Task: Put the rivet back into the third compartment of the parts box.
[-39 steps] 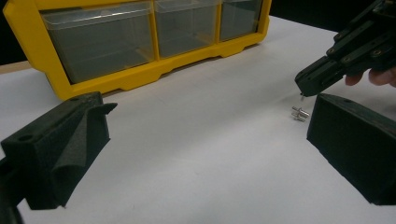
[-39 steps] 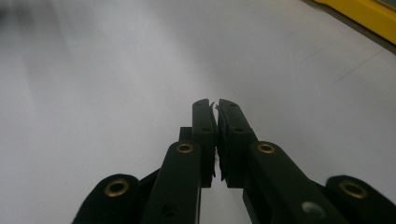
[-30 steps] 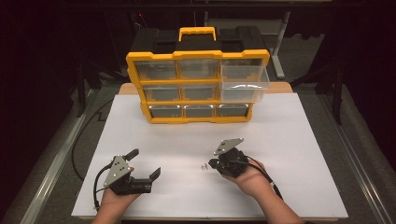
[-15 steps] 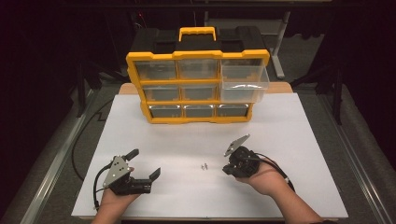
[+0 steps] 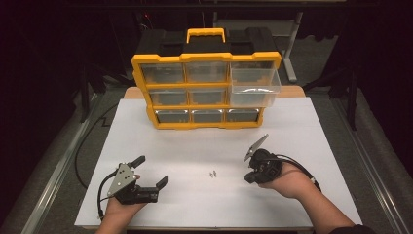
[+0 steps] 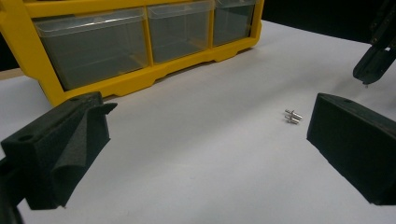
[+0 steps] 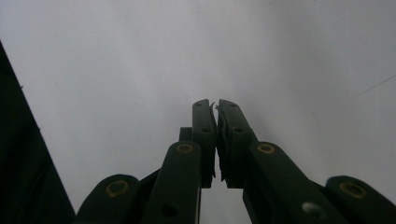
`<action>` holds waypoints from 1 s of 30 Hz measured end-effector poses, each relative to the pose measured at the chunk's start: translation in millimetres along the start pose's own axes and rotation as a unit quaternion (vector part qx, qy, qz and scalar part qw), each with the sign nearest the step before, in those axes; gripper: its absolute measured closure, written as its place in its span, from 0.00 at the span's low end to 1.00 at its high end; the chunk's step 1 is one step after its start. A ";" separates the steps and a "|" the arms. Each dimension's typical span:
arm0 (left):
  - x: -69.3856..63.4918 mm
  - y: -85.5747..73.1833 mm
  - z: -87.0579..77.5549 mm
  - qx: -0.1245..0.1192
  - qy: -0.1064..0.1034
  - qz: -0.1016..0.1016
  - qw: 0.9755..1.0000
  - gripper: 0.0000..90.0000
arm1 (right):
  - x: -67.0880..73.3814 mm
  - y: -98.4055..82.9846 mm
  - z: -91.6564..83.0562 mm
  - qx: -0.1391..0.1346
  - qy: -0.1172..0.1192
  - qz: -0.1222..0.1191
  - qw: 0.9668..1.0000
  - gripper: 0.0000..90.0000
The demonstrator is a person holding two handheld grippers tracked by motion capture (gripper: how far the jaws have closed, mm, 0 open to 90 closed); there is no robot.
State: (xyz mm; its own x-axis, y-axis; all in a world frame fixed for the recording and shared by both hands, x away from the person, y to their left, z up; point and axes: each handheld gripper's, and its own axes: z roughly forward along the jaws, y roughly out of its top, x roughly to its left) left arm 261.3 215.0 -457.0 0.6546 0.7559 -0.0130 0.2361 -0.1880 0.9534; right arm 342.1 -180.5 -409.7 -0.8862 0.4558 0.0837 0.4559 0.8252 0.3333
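Rightward and slightly up goes the right gripper [image 5: 249, 157], jaws together, possibly pinching a tiny screw, away from the two small screws [image 5: 212, 173] on the table [image 5: 311, 126]. Opposite, the left gripper [image 5: 151, 170] waits, jaws apart, while the organizer's [image 5: 207, 90] pulled-out drawer [image 5: 254, 87] looks the likely destination.

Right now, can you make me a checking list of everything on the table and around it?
Surface: white table top, flat and mostly bare.
Job's things: small metal pins lie loose on the white top between the two grippers; in the left gripper view they show at.
Organizer: yellow drawer organizer stands at the far edge; its clear top-right drawer is pulled out.
Clutter: nothing seen.
Grippers: left gripper open, jaws wide apart, nothing between them; right gripper shut, something tiny may sit at its tips, too small to tell.
Cables: one black cable trails from the right gripper.
Surroundings: dark floor and metal frames.
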 end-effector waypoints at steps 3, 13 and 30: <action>0.0 0.0 0.3 0.000 0.000 -0.001 1.000 0.00 | -0.6 0.9 -4.5 0.008 0.004 -0.002 1.000 0.97; 0.5 0.0 0.3 0.000 0.000 0.000 1.000 0.00 | -7.2 8.9 -39.8 0.027 0.024 -0.007 0.999 0.97; 0.1 -0.2 0.6 -0.004 -0.002 -0.004 1.000 0.00 | -8.7 29.8 -91.9 0.053 0.027 -0.035 0.998 0.97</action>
State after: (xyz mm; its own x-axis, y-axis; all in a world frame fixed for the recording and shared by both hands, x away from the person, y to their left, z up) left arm 261.7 214.8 -457.4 0.6563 0.7542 -0.0211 0.2345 -0.1773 0.9558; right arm 355.7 -190.5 -314.1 -0.9181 0.3792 0.1151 0.3961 0.8864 0.2396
